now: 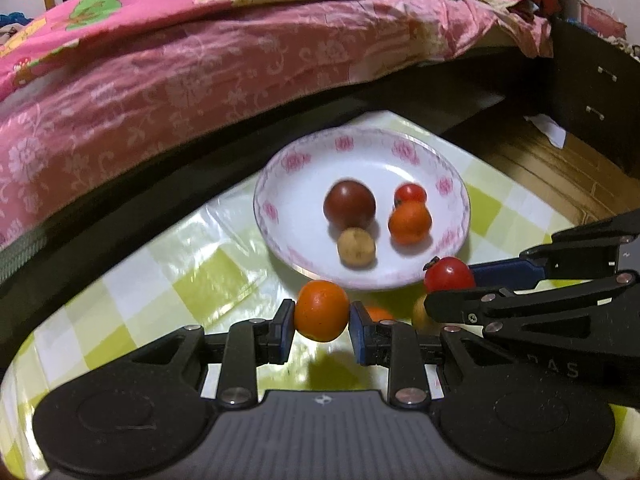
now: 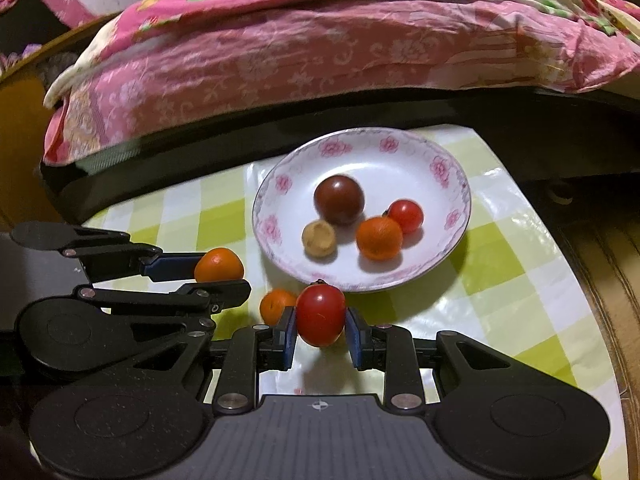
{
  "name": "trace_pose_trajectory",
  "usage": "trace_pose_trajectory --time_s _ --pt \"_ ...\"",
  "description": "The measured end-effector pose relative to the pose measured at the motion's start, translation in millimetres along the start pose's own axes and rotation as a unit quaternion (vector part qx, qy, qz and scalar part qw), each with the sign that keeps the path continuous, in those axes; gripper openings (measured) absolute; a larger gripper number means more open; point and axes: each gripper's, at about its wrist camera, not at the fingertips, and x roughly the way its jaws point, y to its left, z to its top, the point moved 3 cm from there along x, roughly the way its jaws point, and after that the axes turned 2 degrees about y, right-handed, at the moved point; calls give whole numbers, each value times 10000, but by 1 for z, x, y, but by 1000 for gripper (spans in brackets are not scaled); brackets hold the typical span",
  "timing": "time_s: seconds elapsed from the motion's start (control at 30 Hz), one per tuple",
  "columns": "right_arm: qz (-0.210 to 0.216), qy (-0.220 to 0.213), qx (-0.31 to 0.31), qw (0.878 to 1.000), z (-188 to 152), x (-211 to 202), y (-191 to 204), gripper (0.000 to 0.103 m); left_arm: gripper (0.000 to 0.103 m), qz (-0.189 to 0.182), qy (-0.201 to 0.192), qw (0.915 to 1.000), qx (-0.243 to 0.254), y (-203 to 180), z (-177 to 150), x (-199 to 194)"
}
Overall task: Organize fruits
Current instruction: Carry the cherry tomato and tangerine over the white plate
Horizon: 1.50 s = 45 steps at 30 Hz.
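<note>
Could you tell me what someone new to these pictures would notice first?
Probably the two held fruits: the left gripper clamps an orange fruit, and the right gripper clamps a red tomato, both just short of the plate's near rim. Behind them, the pink-flowered plate already holds four fruits on the green-checked tablecloth.

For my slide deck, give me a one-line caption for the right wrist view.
Right claw grips a red tomato near the flowered plate holding four fruits.
</note>
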Motion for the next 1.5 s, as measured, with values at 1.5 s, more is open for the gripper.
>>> trace_pose_trajectory --time_s 1.5 --pt "-452 -879 -536 9937 65 39 -19 25 36 -256 -224 9962 -796 39 58 62"
